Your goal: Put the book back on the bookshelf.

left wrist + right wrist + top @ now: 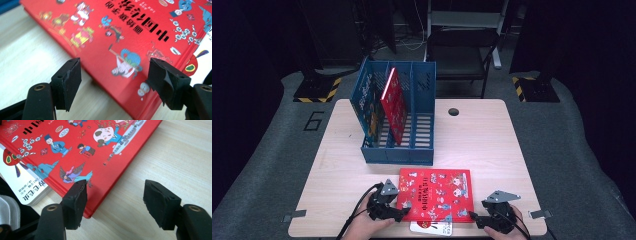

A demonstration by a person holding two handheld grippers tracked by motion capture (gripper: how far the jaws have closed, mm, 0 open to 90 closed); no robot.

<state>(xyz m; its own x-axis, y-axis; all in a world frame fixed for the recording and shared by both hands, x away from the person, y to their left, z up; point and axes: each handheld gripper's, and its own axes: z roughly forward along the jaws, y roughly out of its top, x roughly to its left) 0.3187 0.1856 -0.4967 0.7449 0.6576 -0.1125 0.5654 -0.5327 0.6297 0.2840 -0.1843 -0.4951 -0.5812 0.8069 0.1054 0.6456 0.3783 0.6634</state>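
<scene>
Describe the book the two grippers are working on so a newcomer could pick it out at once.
Start at the blue file rack standing on the wooden table. Directly in front of it, at the near edge, a large red book lies flat between the left gripper and right gripper. Unlike the red book upright in the rack, it lies cover-up on a smaller white book.

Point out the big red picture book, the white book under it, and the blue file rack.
Big red picture book (437,192), high view, cover centre.
White book (27,188), right gripper view, exposed cover.
Blue file rack (398,155), high view, front wall.
</scene>
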